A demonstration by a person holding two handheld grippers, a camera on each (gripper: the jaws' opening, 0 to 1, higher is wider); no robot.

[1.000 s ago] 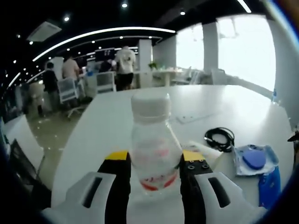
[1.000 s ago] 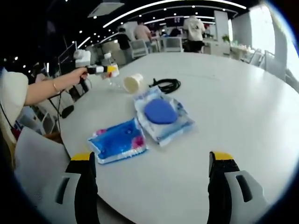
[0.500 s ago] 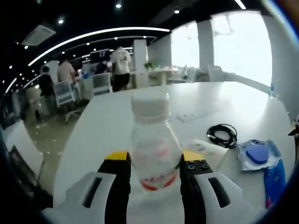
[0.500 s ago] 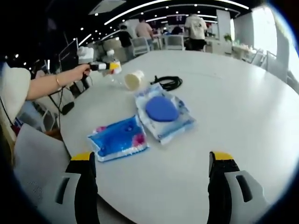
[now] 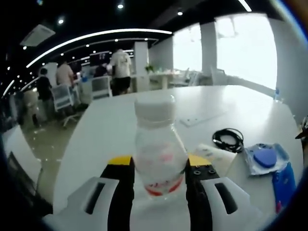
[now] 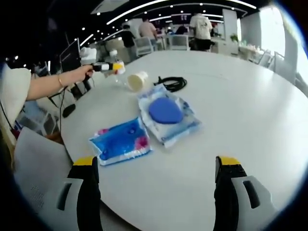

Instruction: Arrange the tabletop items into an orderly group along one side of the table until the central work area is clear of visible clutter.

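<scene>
The left gripper [image 5: 158,166] clamps a clear plastic bottle with a white cap [image 5: 158,144] near the white table's [image 6: 250,96] edge. The right gripper [image 6: 156,166] hangs wide open, holding nothing. The bottle is best set down upright, just beside the edge.

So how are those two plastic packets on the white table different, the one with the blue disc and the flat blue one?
The clear packet with the blue round disc looks bulged by its disc; the flat blue packet with pink spots lies thin. The disc packet sits further in on the white table, beside the black coiled cable; the blue one lies nearer the edge. Both lie flat, untouched.
</scene>
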